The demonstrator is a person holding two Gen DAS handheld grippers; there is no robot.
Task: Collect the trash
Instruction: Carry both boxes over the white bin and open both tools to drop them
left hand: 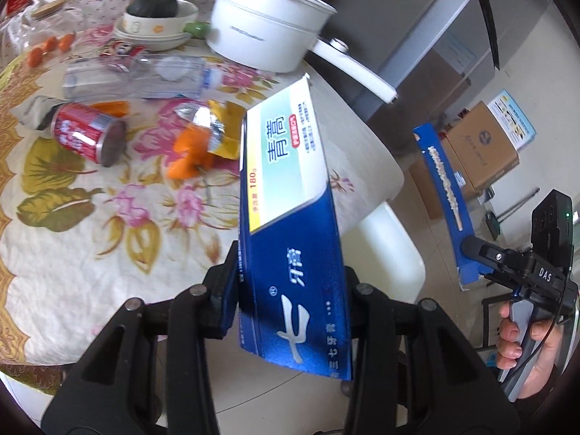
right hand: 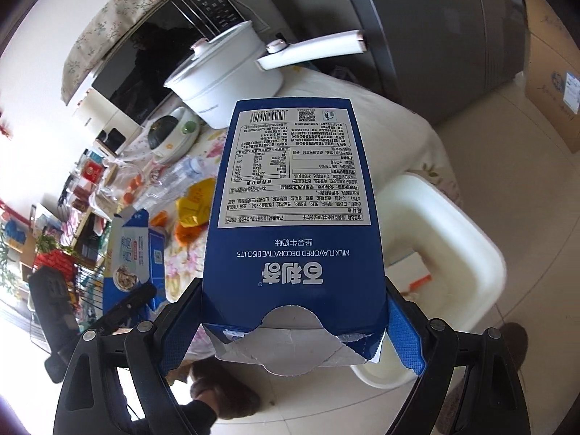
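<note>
Left wrist view: the left tongs [left hand: 290,290] clench a long blue-and-white toothpaste carton [left hand: 290,195] near its lower end, held above the edge of the floral-clothed counter [left hand: 90,224]. It may pivot and slip. A red drink can [left hand: 85,132] remains uncollected.

Right wrist view: the right tongs [right hand: 293,326] grasp a blue biscuit box [right hand: 293,188] by its torn end, which could crumple. Only here is the white plastic bin [right hand: 471,253] open below.

the toothpaste box [left hand: 290,224] hides the tablecloth behind it; its small print blurs.
</note>
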